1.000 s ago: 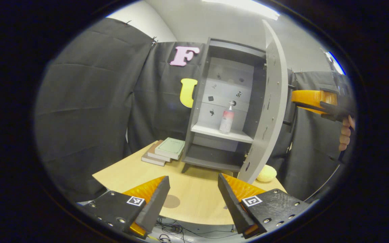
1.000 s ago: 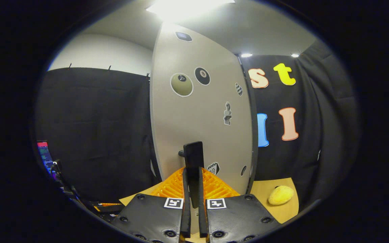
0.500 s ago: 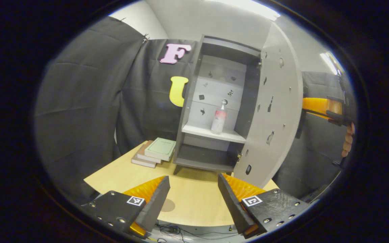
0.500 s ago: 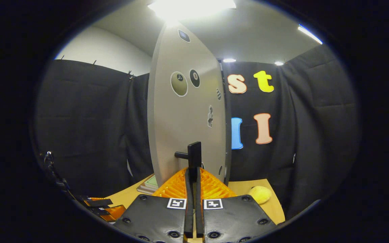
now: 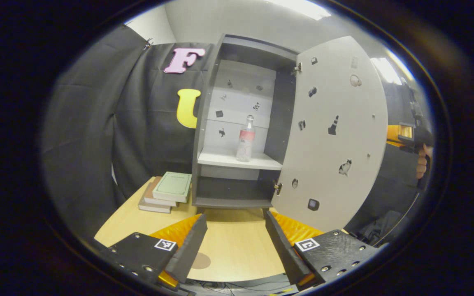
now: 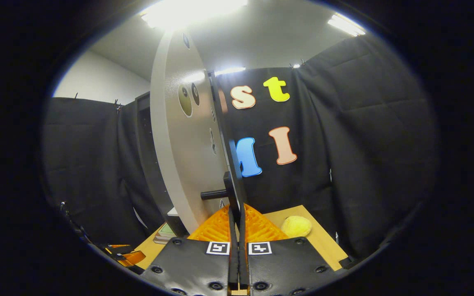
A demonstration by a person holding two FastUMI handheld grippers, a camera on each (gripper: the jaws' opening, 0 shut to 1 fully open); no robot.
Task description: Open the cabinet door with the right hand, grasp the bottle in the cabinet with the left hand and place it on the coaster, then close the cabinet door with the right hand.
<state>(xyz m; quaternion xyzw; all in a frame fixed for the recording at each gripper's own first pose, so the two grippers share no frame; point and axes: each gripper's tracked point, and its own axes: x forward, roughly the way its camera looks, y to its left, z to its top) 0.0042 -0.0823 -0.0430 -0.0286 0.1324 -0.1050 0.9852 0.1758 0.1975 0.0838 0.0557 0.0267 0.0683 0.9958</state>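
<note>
Right tongs (image 6: 237, 230) were clamped on the door handle (image 6: 232, 192), left tongs (image 5: 235, 242) gaped open over the worktop (image 5: 237, 246); the bottle (image 5: 245, 138), upright on the cabinet shelf (image 5: 228, 159), could topple if nudged high.

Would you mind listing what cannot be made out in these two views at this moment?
- Bottle label, left gripper view: too small to read.
- Coaster, left gripper view: partly behind the left gripper finger.
- Door handle, right gripper view: its lower end hidden between the right gripper fingers.
- Books, right gripper view: mostly behind the cabinet door.
</note>
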